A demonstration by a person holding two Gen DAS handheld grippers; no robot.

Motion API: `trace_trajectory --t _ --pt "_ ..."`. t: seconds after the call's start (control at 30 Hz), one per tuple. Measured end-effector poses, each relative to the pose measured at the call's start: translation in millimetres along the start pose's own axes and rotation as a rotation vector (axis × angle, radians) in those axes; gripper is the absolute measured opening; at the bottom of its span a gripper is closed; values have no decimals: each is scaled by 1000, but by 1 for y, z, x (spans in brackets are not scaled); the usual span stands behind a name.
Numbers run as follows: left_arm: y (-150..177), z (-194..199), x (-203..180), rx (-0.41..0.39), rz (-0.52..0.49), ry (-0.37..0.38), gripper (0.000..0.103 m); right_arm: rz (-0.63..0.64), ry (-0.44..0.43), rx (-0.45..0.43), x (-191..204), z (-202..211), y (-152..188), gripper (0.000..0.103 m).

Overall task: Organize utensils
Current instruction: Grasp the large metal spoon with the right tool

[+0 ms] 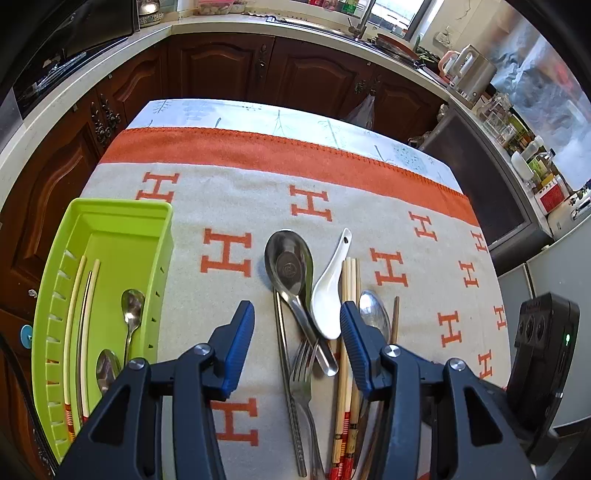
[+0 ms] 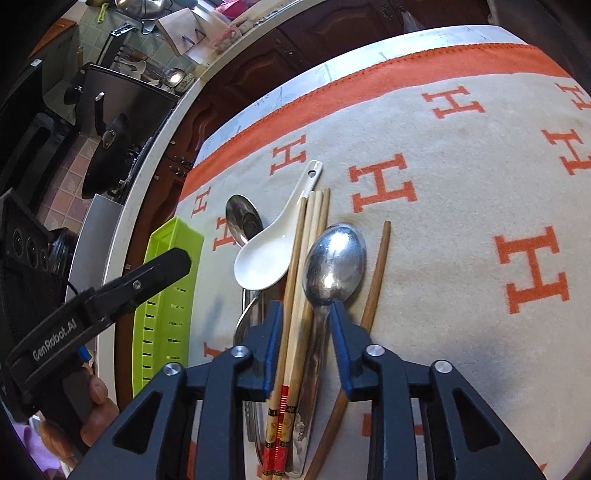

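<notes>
Right gripper (image 2: 304, 321) part-open, ribbed blue pads straddling bamboo chopsticks (image 2: 295, 295) and polished steel spoon (image 2: 334, 262), unclamped; left gripper (image 1: 297, 325) half-open, empty.

Dark wooden cabinets (image 1: 221, 66) under pale countertop (image 1: 92, 70); bright window (image 1: 391, 14) behind.

Steel spoons (image 1: 290, 266), a white ceramic spoon (image 1: 327, 295), fork (image 1: 304, 373) and chopsticks (image 1: 347, 332) lie heaped beside the green tray (image 1: 110, 221).

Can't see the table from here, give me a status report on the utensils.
Left gripper open above the pile. Right gripper open, jaws straddling light bamboo chopsticks and steel spoon. Green plastic tray partly filled.
</notes>
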State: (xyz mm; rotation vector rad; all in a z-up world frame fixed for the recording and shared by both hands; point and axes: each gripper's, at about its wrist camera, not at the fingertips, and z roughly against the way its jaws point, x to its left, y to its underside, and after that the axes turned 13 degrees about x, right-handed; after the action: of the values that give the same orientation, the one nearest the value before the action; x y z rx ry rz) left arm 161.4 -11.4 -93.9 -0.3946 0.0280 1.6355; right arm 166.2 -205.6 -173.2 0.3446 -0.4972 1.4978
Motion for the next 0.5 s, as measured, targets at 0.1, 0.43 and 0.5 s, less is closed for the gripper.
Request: trace_trajectory --t 0.1,0.43,0.5 --pt "-4 -2 0 4 6 6 47 17 29 -11 4 -4 -1 31" --pt "-13 -16 -3 30 16 24 47 57 65 -66 3 -21 5 3" --pt "-14 -19 -3 34 18 29 47 61 73 -103 3 -13 8 3"
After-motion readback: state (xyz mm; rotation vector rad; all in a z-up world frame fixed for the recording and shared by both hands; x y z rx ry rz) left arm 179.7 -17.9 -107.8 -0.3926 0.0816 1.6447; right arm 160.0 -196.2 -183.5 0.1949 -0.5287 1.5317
